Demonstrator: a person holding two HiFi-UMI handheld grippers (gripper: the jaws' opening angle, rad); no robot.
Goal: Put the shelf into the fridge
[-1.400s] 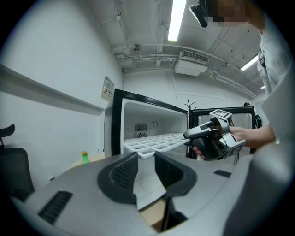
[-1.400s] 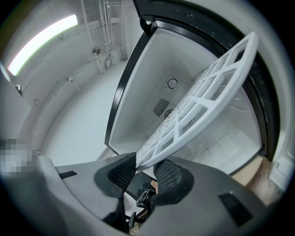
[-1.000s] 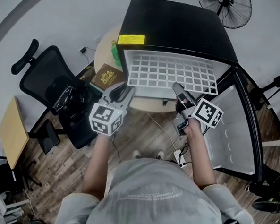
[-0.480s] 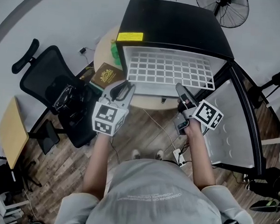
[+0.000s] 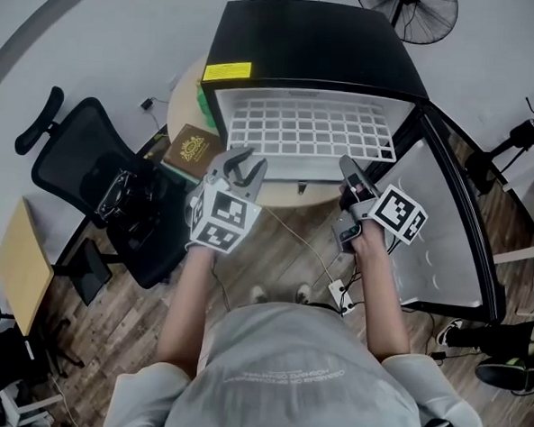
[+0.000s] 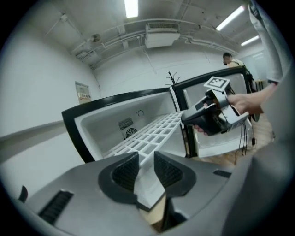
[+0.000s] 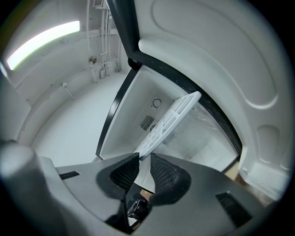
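Note:
A small black fridge (image 5: 313, 48) stands with its door (image 5: 437, 237) swung open to the right. The white grid shelf (image 5: 304, 129) lies level inside it, front edge towards me. My left gripper (image 5: 243, 166) is shut on the shelf's front left edge, and in the left gripper view the white shelf (image 6: 152, 133) fills the gap between its pads (image 6: 124, 170). My right gripper (image 5: 349, 168) holds the front right edge. Its jaws have just been closing, and the shelf (image 7: 170, 120) runs out from between them. The right gripper (image 6: 209, 122) also shows in the left gripper view.
Left of the fridge is a round wooden table (image 5: 179, 103) with a brown box (image 5: 192, 147) on it, and a black office chair (image 5: 89, 170). A fan (image 5: 406, 9) stands behind the fridge. Cables and a power strip (image 5: 339, 294) lie on the wooden floor by my feet.
Both grippers have moved towards the fridge and the shelf has slid deeper in. The left gripper has rolled, so its marker cube now faces more towards me.

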